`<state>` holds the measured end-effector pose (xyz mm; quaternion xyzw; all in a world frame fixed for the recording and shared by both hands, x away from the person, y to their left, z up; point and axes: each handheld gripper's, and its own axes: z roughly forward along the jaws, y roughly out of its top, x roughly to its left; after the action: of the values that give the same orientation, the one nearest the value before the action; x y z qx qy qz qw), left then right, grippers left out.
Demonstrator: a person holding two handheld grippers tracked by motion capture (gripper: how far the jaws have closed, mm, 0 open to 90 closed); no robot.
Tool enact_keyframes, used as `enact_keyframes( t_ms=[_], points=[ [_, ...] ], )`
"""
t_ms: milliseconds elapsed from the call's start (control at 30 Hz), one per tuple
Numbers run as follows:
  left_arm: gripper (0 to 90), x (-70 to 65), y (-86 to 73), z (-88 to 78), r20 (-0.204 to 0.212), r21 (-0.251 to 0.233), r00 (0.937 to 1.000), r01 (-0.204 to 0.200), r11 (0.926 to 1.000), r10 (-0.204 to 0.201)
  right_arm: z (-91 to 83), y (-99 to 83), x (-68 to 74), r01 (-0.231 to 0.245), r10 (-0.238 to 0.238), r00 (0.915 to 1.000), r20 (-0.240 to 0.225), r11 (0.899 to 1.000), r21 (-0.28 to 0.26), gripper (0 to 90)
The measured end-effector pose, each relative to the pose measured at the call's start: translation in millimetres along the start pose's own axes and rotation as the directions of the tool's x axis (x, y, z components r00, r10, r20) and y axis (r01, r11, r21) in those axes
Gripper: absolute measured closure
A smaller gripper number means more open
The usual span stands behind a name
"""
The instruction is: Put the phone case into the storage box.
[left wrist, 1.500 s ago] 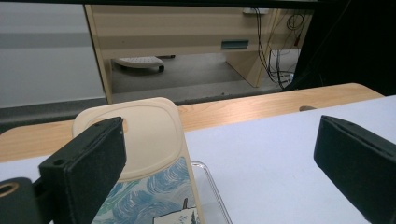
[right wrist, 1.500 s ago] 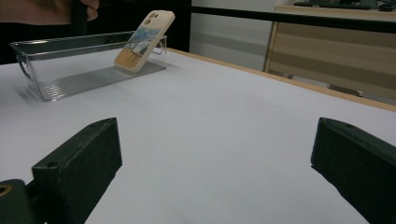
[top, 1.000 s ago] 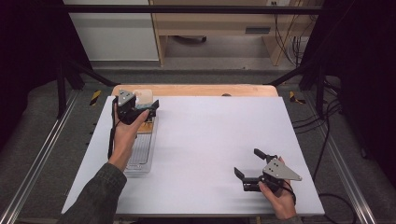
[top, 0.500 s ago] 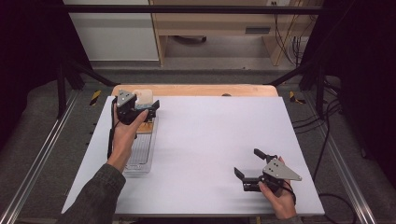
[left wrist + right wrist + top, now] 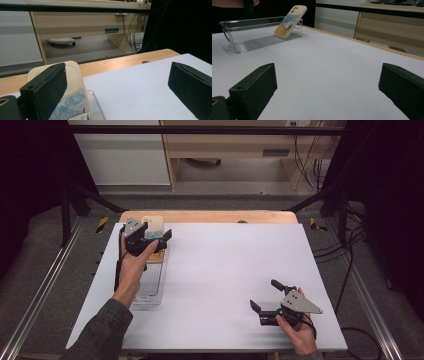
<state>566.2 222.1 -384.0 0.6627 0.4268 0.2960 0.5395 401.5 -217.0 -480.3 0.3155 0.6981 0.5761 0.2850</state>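
A cream phone case (image 5: 290, 22) with a painted back leaned in the ribbed clear plastic bin (image 5: 249, 41); left gripper (image 5: 150, 238) and right gripper (image 5: 267, 301) fingers stood spread.

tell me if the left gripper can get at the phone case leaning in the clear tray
Probably yes: the left gripper hangs open right beside the cream painted phone case, which leans uncovered on the clear plastic tray's end wall.
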Motion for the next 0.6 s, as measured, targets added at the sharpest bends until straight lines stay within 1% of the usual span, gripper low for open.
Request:
enact_keyframes(
  t_ms=[300, 400, 467, 600],
  points=[
    [2.0, -5.2, 0.5, -10.7, 0.024, -0.025, 0.9997, 0.003, 0.9997, -0.002, 0.4, 0.4, 0.8, 0.002, -0.002, 1.0000, -0.002, 1.000, -0.001, 1.9],
    [1.9, -8.3, 2.9, -14.2, 0.023, -0.032, 0.9997, -0.009, 0.9994, 0.010, 0.5, 0.4, 1.2, 0.003, -0.003, 1.0000, -0.004, 1.000, 0.000, 1.9],
    [1.9, -10.8, 4.4, -16.2, 0.029, -0.040, 0.9995, -0.009, 0.9992, 0.010, 0.9, 0.1, 1.4, 0.006, -0.006, 1.0000, -0.004, 1.000, 0.001, 1.9],
    [1.9, -16.5, 6.4, -19.4, 0.048, -0.040, 0.9986, -0.022, 0.9989, 0.024, 1.0, 0.0, 1.5, 0.005, -0.005, 1.0000, -0.004, 1.000, 0.002, 1.9]
  ],
)
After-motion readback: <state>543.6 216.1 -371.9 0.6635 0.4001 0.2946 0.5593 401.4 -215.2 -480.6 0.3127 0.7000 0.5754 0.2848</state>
